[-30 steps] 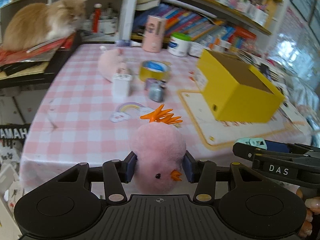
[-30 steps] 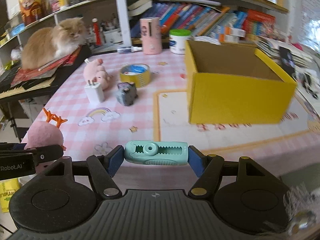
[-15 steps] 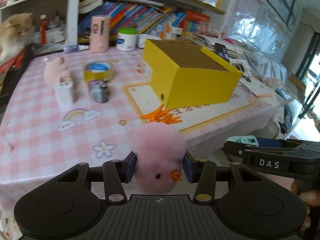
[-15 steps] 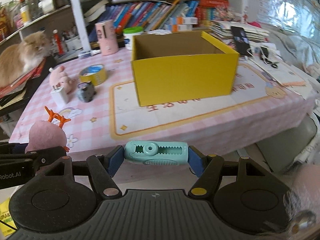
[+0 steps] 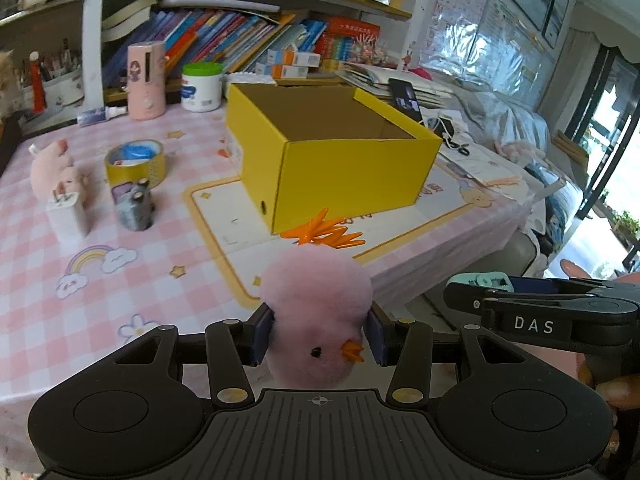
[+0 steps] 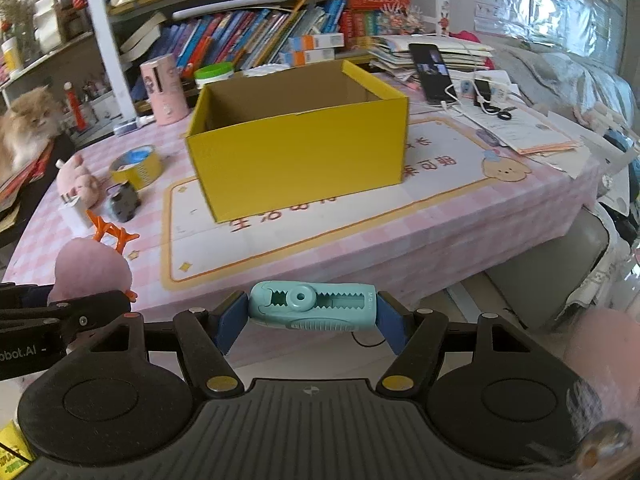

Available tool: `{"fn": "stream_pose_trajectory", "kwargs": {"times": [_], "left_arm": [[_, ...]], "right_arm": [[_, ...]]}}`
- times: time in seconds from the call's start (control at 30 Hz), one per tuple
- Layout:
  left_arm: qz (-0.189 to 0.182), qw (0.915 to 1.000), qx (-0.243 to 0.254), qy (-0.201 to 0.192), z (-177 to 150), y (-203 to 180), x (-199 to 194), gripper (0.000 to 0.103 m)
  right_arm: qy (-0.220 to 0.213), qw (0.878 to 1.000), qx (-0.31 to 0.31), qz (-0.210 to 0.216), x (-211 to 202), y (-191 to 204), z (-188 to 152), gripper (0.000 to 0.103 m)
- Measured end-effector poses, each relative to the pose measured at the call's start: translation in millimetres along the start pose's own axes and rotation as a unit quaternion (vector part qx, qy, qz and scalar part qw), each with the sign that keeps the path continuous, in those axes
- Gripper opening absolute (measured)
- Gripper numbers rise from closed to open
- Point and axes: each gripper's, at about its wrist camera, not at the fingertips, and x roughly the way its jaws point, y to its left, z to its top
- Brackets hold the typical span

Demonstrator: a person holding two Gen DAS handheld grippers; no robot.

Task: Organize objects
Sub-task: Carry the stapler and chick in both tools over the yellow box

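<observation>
1. A pink chick [image 5: 318, 320] is being squeezed between the pads of the left gripper [image 5: 318, 338], off the near table edge.
2. A teal corrector [image 6: 312, 311] is being clamped lengthwise by the right gripper [image 6: 312, 320], also short of the table [image 6: 460, 216].
3. An open yellow box [image 6: 300, 156] is being kept on the mat, mid-table.
4. Tape [image 5: 134, 162], a charger [image 5: 68, 214] and a pink plush [image 5: 50, 170] are being left to its left.

Black left claw [image 5: 318, 336], blue pads [image 5: 262, 334], brass screws (white "DAS" lettering on right claw [image 6: 312, 320])
</observation>
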Motion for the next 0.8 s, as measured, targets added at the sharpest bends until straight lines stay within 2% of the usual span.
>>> {"fn": "stream_pose_trajectory", "kwargs": {"times": [0.3, 0.8], "left_arm": [[0.001, 1.0, 0.006, 0.001, 11, -18, 17, 0.046], [0.017, 0.9995, 0.016, -0.022, 30, -40, 33, 0.046]], "right_arm": [[0.004, 1.0, 0.004, -0.003, 11, -24, 12, 0.067], [0.008, 1.0, -0.004, 0.007, 33, -49, 35, 0.067]]}}
